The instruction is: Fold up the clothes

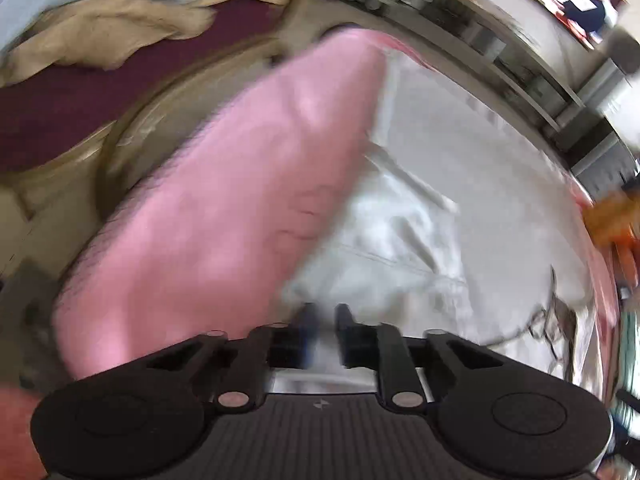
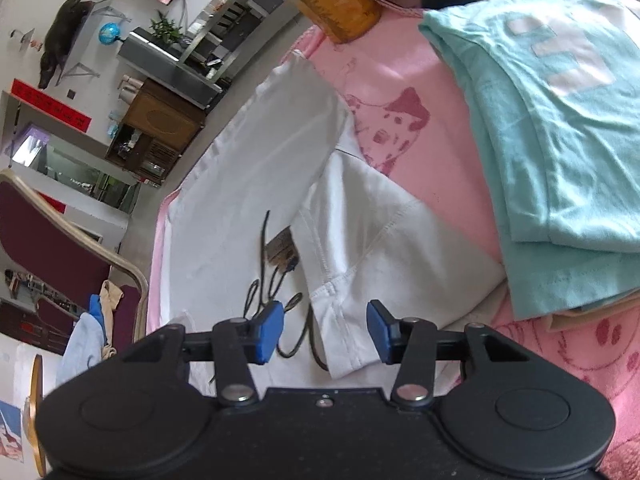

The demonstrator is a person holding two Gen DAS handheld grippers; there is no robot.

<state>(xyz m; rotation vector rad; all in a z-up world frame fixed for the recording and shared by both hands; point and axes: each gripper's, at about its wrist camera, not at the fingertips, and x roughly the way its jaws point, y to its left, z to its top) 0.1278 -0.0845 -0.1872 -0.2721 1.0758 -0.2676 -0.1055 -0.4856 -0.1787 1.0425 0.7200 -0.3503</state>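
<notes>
A white T-shirt with a dark printed drawing [image 2: 256, 184] lies spread on a pink cloth [image 2: 420, 80]. One sleeve [image 2: 380, 248] is folded in over the body. My right gripper [image 2: 326, 330] is open just above the sleeve's hem, holding nothing. In the blurred left wrist view the same white shirt [image 1: 460, 208] lies beside the pink cloth [image 1: 224, 216]. My left gripper [image 1: 325, 320] has its fingers close together at the shirt's near edge; the blur hides whether cloth is pinched between them.
A stack of folded teal shirts [image 2: 560, 128] lies on the right of the pink cloth. An orange-yellow container [image 2: 332, 0] stands at the far edge. A maroon chair [image 2: 52, 240] with tan and blue clothes [image 1: 112, 32] stands to the left.
</notes>
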